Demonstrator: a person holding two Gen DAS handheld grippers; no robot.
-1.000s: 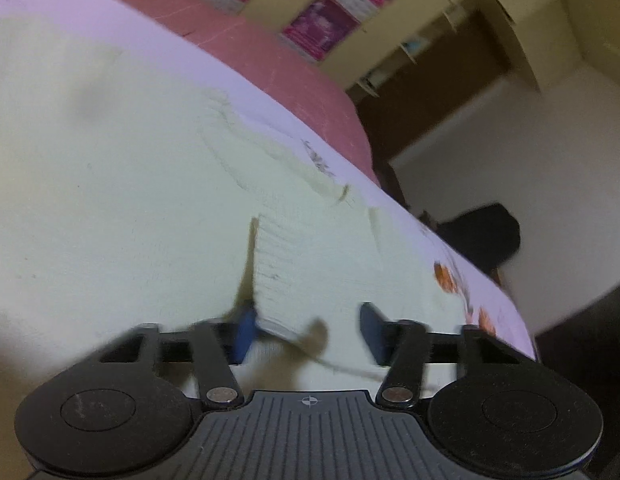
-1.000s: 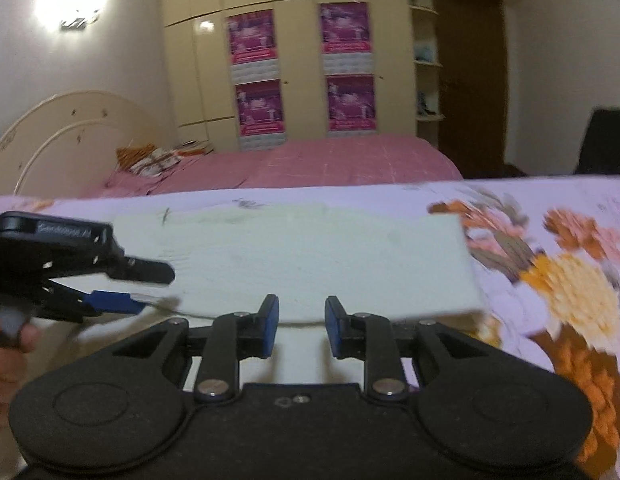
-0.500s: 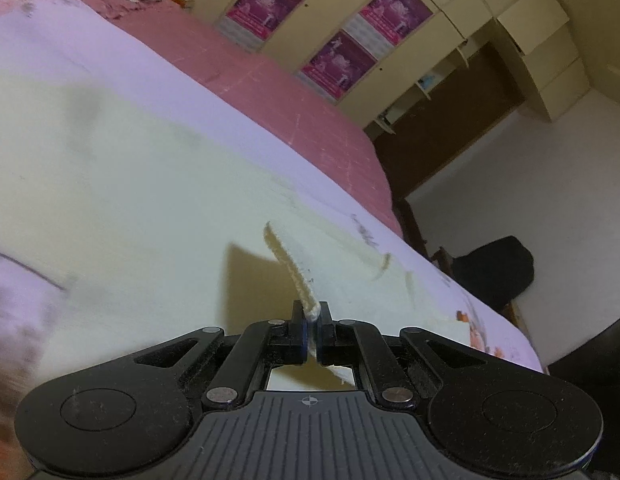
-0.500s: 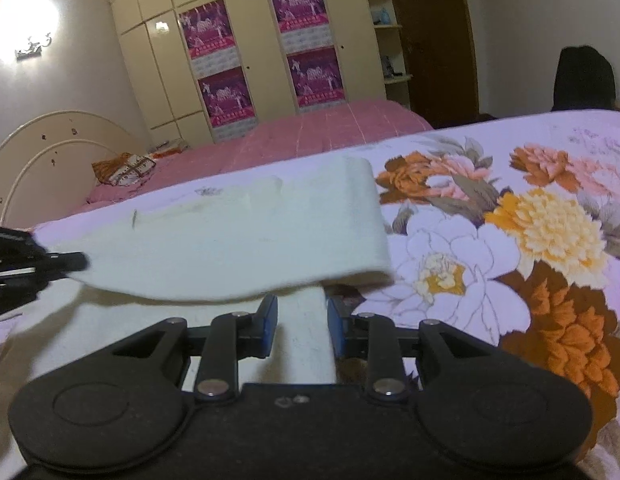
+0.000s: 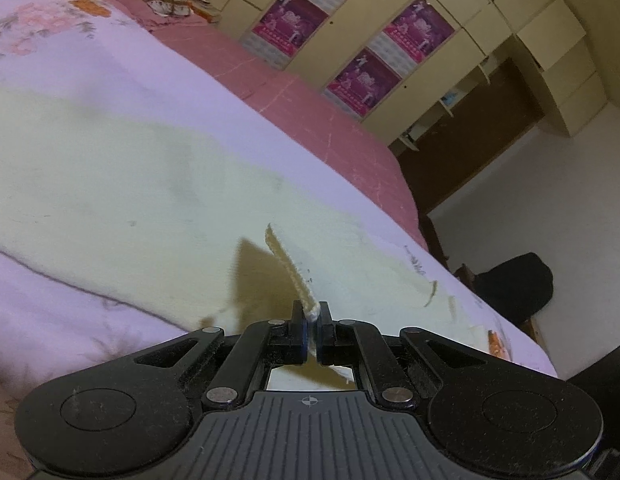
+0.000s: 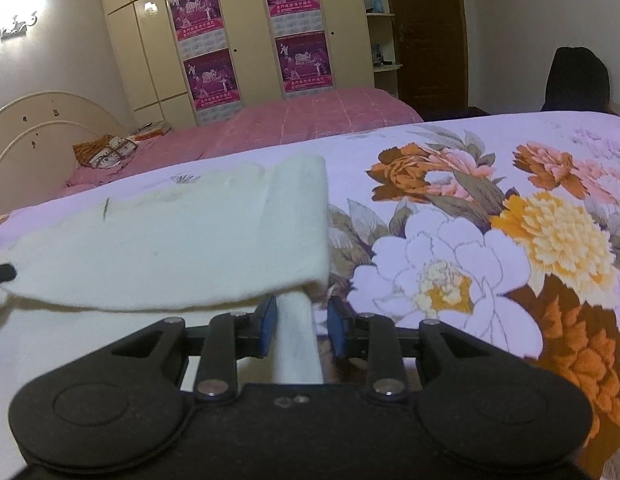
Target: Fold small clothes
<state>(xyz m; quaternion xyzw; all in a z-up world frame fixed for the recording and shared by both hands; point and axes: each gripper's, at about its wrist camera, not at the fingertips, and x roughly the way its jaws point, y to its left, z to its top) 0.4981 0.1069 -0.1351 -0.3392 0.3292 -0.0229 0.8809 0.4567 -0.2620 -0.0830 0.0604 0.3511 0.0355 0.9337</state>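
A cream knitted garment [image 5: 121, 184] lies on the floral bedsheet [image 5: 69, 320]. My left gripper [image 5: 311, 320] is shut on the garment's ribbed edge [image 5: 293, 272] and holds it lifted above the rest of the cloth. In the right wrist view the garment [image 6: 169, 252] is folded over, its lifted layer hanging just ahead of my right gripper [image 6: 301, 322]. That gripper is open, with a strip of the cloth [image 6: 295, 344] lying between its blue pads [image 6: 267, 320]. The tip of the left gripper [image 6: 1, 274] shows at the left edge.
The floral bedsheet [image 6: 490, 240] spreads to the right. A second bed with a pink cover [image 6: 310, 120] stands behind, with a pillow [image 6: 105, 152] and a headboard [image 6: 33, 128]. Cupboards with posters [image 6: 253, 40], a dark door [image 6: 426, 32] and a black chair [image 6: 576, 80] stand beyond.
My left gripper closed on the garment's ribbed edge and lifted it, carrying it leftward over the cloth. The fold's right end has drawn left, exposing more floral sheet. My right gripper stays open.
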